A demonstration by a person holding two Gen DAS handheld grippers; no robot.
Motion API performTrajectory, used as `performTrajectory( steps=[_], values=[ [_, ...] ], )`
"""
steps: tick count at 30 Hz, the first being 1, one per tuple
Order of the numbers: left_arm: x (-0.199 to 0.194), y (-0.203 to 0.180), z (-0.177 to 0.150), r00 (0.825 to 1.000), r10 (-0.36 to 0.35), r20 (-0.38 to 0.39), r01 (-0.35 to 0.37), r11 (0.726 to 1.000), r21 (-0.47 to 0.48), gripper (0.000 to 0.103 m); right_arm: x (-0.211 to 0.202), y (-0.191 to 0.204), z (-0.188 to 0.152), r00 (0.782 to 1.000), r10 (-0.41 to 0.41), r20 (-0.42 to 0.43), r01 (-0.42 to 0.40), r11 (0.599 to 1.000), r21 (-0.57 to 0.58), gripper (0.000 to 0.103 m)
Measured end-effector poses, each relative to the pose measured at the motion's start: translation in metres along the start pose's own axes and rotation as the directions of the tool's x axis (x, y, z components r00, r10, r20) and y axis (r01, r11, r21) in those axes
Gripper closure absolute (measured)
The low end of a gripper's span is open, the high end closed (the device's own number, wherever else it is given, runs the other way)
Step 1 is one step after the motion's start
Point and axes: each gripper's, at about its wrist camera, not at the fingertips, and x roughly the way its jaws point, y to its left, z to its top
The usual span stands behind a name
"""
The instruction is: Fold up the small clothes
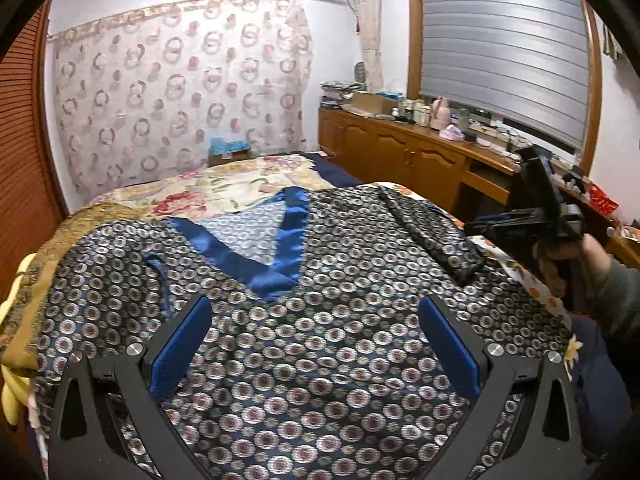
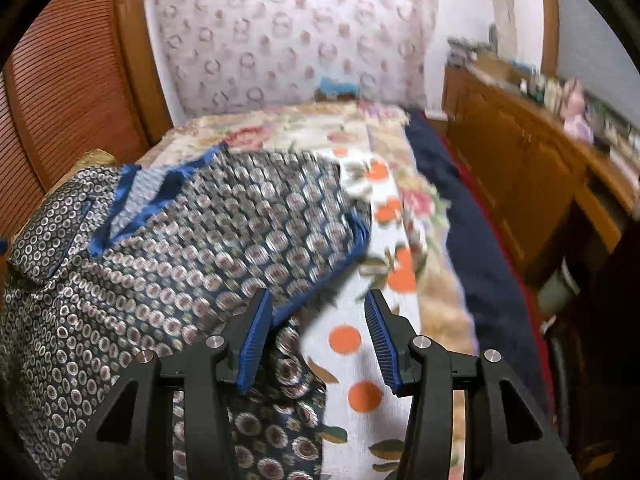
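A dark blue top (image 1: 320,360) printed with small rings lies spread on the bed, its satin blue V-neck collar (image 1: 256,256) toward the far side. One sleeve (image 1: 432,232) is folded over onto the body at the right. My left gripper (image 1: 315,300) hovers open and wide above the front of the top, with nothing between its pads. My right gripper (image 2: 317,294) stands open over the top's right edge (image 2: 320,288); loose fabric lies under its left pad (image 2: 256,336), which does not press on it. In the left wrist view the right gripper (image 1: 532,216) shows at the right, held by a hand.
A floral bedspread (image 1: 224,188) and an orange-spotted cloth (image 2: 360,360) cover the bed. A wooden cabinet (image 1: 400,152) with cluttered top runs along the right. A louvred wooden door (image 2: 60,80) stands left. A gold cushion (image 1: 36,280) lies at the bed's left edge.
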Motion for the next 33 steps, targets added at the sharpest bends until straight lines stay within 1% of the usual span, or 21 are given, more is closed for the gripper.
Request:
performTrajectory(
  steps=[3,5,8,9,10,11,13,14,15,17,20,23,27,29,30,31,32,33],
  values=[
    [0.001,-0.004,-0.003,1.0,-0.018,-0.007,0.018,1.0,0.005,0.0,0.01,-0.006,-0.003,0.999,0.039,-0.024,-0.038,0.998,0.04,0.053],
    [0.002,-0.007,-0.005,1.0,-0.019,-0.013,0.019,1.0,0.01,0.0,0.018,-0.009,0.003,0.997,0.074,-0.032,-0.071,0.995,0.065,0.053],
    [0.003,-0.007,-0.007,1.0,-0.02,-0.018,0.021,1.0,0.005,0.0,0.027,-0.011,0.011,0.995,0.086,-0.044,-0.083,0.993,0.084,0.053],
    [0.003,-0.007,-0.008,1.0,-0.021,-0.02,0.021,1.0,0.002,0.0,0.031,-0.012,0.015,0.995,0.092,-0.049,-0.087,0.992,0.09,0.056],
    [0.004,-0.006,-0.008,1.0,-0.02,-0.021,0.02,1.0,0.0,0.0,0.027,-0.011,0.02,0.994,0.094,-0.055,-0.089,0.992,0.094,0.062],
    [0.005,-0.005,-0.009,1.0,-0.019,-0.023,0.019,1.0,-0.002,0.0,0.032,-0.011,0.022,0.994,0.091,-0.066,-0.085,0.992,0.096,0.063],
    [0.005,-0.003,-0.011,0.999,-0.018,-0.026,0.018,1.0,-0.007,0.0,0.039,-0.007,0.028,0.993,0.085,-0.08,-0.077,0.992,0.099,0.082],
    [0.005,-0.002,-0.012,0.999,-0.018,-0.027,0.018,1.0,-0.01,0.0,0.039,-0.007,0.03,0.993,0.082,-0.081,-0.074,0.993,0.095,0.085],
    [0.006,0.0,-0.013,0.999,-0.018,-0.028,0.018,1.0,-0.015,0.0,0.041,-0.003,0.031,0.994,0.079,-0.078,-0.072,0.993,0.089,0.093],
    [0.006,0.002,-0.015,0.999,-0.016,-0.029,0.016,1.0,-0.021,0.0,0.038,0.002,0.036,0.996,0.078,-0.052,-0.074,0.995,0.07,0.097],
    [0.004,0.006,-0.016,1.0,-0.011,-0.028,0.01,1.0,-0.03,0.0,0.029,0.016,0.044,0.996,0.092,-0.009,-0.091,0.996,0.024,0.099],
    [0.003,0.011,-0.015,1.0,-0.01,-0.024,0.009,0.999,-0.042,0.0,0.025,0.035,0.052,0.992,0.123,0.005,-0.123,0.992,-0.033,0.099],
    [0.003,0.019,-0.014,1.0,-0.008,-0.023,0.007,0.998,-0.061,0.0,0.028,0.065,0.059,0.986,0.167,0.002,-0.166,0.98,-0.107,0.099],
    [0.002,0.024,-0.014,1.0,0.001,-0.022,-0.002,0.998,-0.066,0.0,0.028,0.076,0.061,0.984,0.176,0.005,-0.173,0.975,-0.138,0.099],
    [0.002,0.026,-0.014,1.0,0.004,-0.021,-0.005,0.998,-0.067,0.0,0.028,0.082,0.063,0.986,0.169,0.011,-0.165,0.975,-0.148,0.092],
    [0.001,0.029,-0.014,1.0,0.008,-0.02,-0.009,0.998,-0.069,0.0,0.03,0.085,0.064,0.987,0.158,0.014,-0.154,0.976,-0.155,0.078],
    [0.0,0.032,-0.013,1.0,0.012,-0.018,-0.013,0.998,-0.069,0.0,0.031,0.088,0.065,0.989,0.148,0.019,-0.143,0.976,-0.161,0.071],
    [-0.002,0.036,-0.012,1.0,0.02,-0.016,-0.021,0.997,-0.071,0.0,0.031,0.089,0.065,0.99,0.138,0.032,-0.13,0.977,-0.166,0.059]
  ],
)
